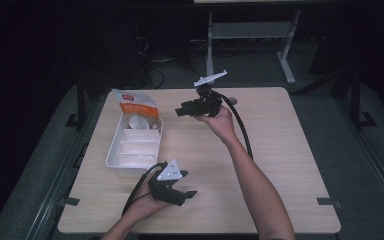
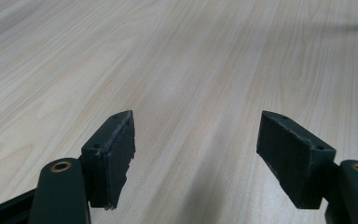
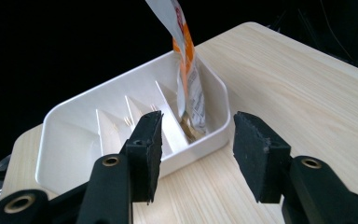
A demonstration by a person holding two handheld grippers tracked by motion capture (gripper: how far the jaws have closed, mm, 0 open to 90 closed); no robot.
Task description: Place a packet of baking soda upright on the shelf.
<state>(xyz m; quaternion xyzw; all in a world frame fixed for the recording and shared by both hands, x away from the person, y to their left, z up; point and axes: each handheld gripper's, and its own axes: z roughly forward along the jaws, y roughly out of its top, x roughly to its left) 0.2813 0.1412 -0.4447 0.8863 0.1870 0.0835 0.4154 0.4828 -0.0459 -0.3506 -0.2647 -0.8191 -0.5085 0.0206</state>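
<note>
A white divided tray (image 1: pixel 111 152) lies on the left half of the wooden table (image 1: pixel 280 150). An orange and white pouch (image 1: pixel 136 105) stands upright in its far compartment, also seen as the pouch (image 3: pixel 186 65) in the tray (image 3: pixel 70 114) from the right gripper view. My right gripper (image 1: pixel 180 111) is held up above the table to the right of the pouch, jaws open and empty, pointing at the tray. My left gripper (image 1: pixel 190 194) rests low near the front edge, right of the tray's near end, open over bare wood (image 2: pixel 196 70).
Thin white dividers (image 3: pixel 130 116) split the tray into several compartments. A black cable (image 1: pixel 242 130) runs from the right gripper along the forearm. Beyond the table's far edge stands a white table frame (image 1: pixel 250 35) on a dark floor.
</note>
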